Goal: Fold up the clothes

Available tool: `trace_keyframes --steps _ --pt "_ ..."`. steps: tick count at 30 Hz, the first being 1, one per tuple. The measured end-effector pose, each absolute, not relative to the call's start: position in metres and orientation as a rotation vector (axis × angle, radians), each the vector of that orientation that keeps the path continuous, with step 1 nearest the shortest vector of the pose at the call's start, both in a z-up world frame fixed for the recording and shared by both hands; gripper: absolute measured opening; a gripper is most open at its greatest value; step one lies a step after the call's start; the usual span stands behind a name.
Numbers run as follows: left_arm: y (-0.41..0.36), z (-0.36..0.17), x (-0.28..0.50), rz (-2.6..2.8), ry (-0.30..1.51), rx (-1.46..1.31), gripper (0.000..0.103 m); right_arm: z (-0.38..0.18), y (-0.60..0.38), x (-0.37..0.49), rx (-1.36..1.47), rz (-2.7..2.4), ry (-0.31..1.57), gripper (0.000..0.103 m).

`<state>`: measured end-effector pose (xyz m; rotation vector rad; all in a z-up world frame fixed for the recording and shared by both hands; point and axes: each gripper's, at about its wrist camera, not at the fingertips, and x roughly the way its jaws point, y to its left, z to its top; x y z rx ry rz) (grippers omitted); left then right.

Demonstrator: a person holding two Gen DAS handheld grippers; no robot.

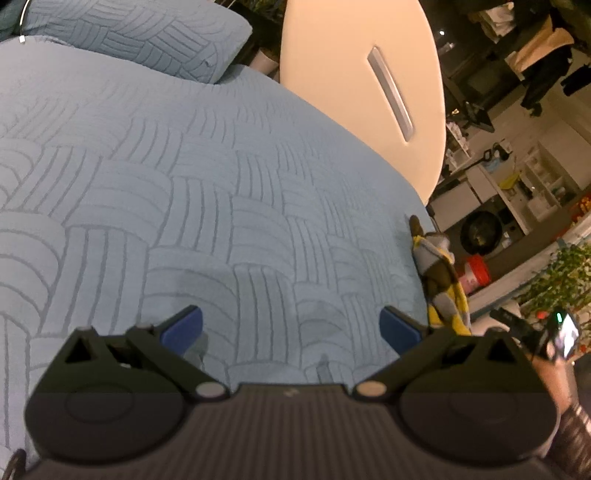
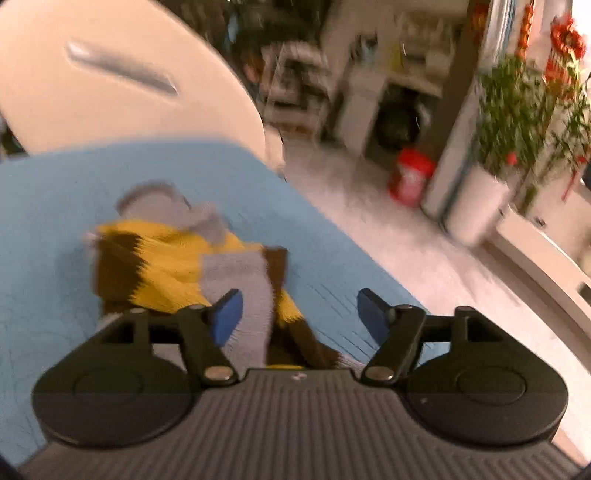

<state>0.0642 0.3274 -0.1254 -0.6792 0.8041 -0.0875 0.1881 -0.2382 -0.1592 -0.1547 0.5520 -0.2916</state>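
Observation:
A crumpled garment (image 2: 166,258) in yellow, brown and grey lies bunched at the edge of the light blue bedspread (image 2: 55,206). The right wrist view is motion-blurred. My right gripper (image 2: 299,302) hangs just over the garment's near end with its blue pads apart. A grey and brown strip of cloth runs below the gap, and neither pad presses on it. In the left wrist view the same garment (image 1: 439,280) shows at the bed's right edge. My left gripper (image 1: 291,325) stands open over bare bedspread (image 1: 184,184) to the left of it, with nothing between its fingers.
A matching blue pillow (image 1: 129,33) lies at the far end of the bed. A cream board (image 1: 351,74) with a metal handle stands by the bed. Past the bed's edge is pale floor with a red bucket (image 2: 410,177), a white plant pot (image 2: 476,199) and cluttered shelves (image 1: 535,177).

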Motion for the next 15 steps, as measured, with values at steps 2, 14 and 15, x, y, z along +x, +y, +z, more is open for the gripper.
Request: trace_keyframes --steps 2,14,15 --pt "0.327 -0.124 0.062 -0.095 0.787 -0.679 0.103 -0.174 -0.214 0.178 -0.235 -0.142 0.522 0.074" --pt "0.328 -0.118 0.056 -0.072 0.717 -0.656 0.103 -0.225 -0.125 0.256 -0.980 0.094 0.655 0.069" --pt "0.329 -0.118 0.055 -0.069 0.708 -0.661 0.103 -0.226 -0.125 0.263 -0.979 0.136 0.729 0.057"
